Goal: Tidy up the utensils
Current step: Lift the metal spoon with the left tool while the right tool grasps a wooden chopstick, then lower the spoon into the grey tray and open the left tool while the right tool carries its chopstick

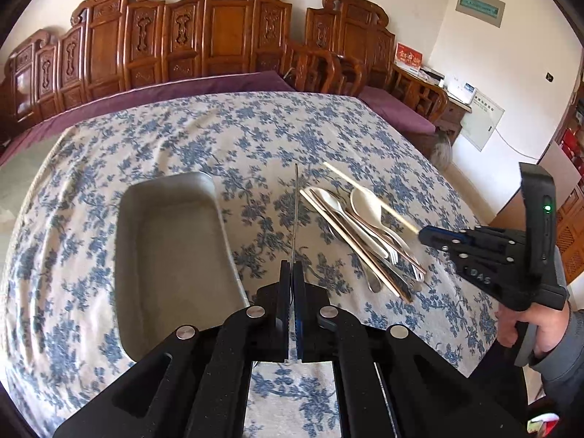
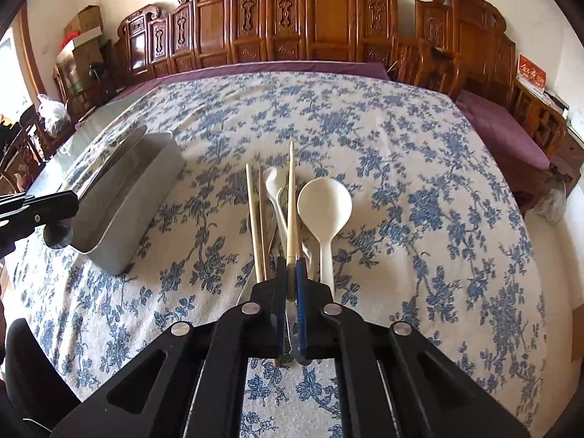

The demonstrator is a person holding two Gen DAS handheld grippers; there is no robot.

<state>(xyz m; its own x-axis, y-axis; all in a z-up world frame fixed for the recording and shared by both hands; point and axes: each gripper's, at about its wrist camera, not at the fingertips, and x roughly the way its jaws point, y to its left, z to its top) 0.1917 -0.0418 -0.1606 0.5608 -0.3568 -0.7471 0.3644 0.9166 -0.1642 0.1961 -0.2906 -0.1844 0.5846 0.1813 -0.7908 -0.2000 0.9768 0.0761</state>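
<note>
A grey rectangular tray (image 1: 171,292) lies on the floral tablecloth, also in the right wrist view (image 2: 120,241). My left gripper (image 1: 292,266) is shut on a thin metal utensil (image 1: 295,211) seen edge-on, held just right of the tray. A pile of utensils (image 1: 365,233) lies to the right: white spoons, chopsticks, metal cutlery. My right gripper (image 2: 291,266) is shut on a pale chopstick (image 2: 291,200) above the pile, beside a large white spoon (image 2: 324,204). In the left wrist view the right gripper (image 1: 425,235) holds the chopstick's (image 1: 365,193) end.
The table is covered with a blue-flowered cloth (image 1: 255,135). Carved wooden chairs (image 1: 219,29) with purple cushions stand along the far side. A cabinet with boxes (image 2: 80,51) stands at far left. The left gripper (image 2: 58,215) shows beside the tray.
</note>
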